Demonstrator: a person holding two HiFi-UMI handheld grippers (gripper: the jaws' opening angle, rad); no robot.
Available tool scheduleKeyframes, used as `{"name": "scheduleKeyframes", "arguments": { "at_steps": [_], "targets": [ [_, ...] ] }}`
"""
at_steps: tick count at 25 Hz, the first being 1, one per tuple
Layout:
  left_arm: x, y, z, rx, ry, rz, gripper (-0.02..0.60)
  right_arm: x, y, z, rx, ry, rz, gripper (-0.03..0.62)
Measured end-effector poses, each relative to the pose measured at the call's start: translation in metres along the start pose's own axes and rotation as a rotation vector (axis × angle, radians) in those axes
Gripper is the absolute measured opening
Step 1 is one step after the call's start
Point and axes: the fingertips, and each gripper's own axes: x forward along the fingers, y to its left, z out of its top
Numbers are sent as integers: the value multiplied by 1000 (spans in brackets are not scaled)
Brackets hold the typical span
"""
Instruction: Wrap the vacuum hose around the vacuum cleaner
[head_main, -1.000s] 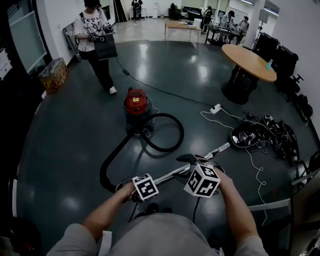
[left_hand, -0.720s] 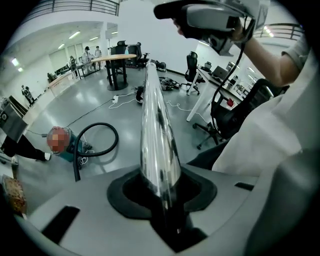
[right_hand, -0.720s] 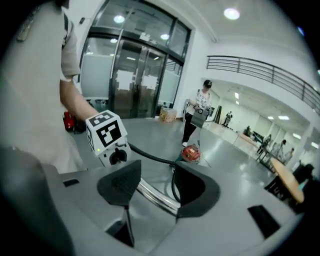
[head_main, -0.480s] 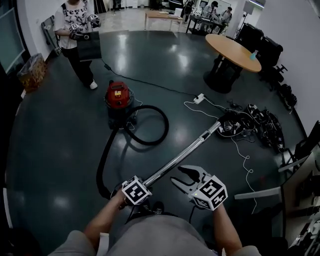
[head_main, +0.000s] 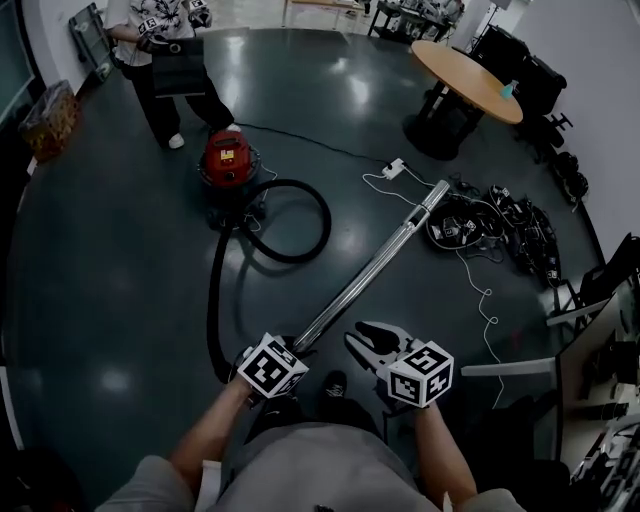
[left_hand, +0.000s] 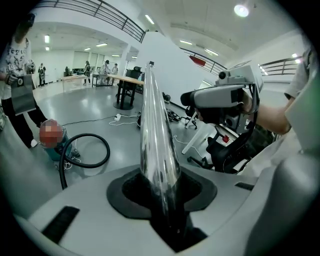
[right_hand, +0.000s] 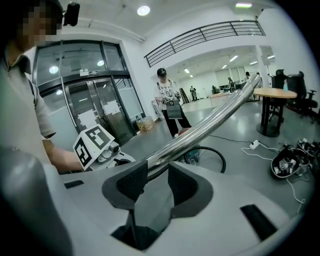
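- Head view: the left claw (head_main: 292, 348) grips the near end of the wand (head_main: 380, 262), whose long axis runs up-right across the dark floor (head_main: 120, 300). The hose (head_main: 213, 300) loops to the vacuum cleaner (head_main: 227, 165), well ahead-left.
- Left gripper view: the 2 jaws pinch the wand.
- Right gripper view: the right claw (right_hand: 152, 187), jaws just closing, stays parted and empty, with the wand just beyond its tips.

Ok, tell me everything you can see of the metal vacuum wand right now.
The wand is a straight, shiny chrome-looking tube with a darker collar at its far tip. It slants over the dark floor from the left gripper, whose jaws clamp its near end, toward the cable bundle; whether the tip rests on the floor I can't tell. The black hose runs up to the held end. The right gripper is beside it, not touching; its jaws have just been closing with nothing between them.
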Motion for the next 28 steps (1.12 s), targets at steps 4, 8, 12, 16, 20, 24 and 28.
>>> {"name": "scheduleKeyframes", "arguments": {
  "at_steps": [4,8,12,16,20,24,28],
  "targets": [
    [2,-6,16,-3,-40,-8,130,8,-11,9,170,-65,19,132],
    [10,-9,37,-11,-85,13,132,11,-27,19,321,-130,100,133],
    [14,-21,64,-32,-121,49,132,-4,-44,34,398,-189,155,140],
    [24,-21,83,-52,-149,78,132,-8,-51,46,449,-251,225,172],
    [32,-24,94,-43,-139,110,132,0,-63,55,461,-267,207,198],
    [44,-37,103,-7,-118,125,132,2,-78,60,563,-298,233,199],
    [57,-57,109,56,-91,118,132,7,-84,65,617,-318,233,198]
  ]
}}
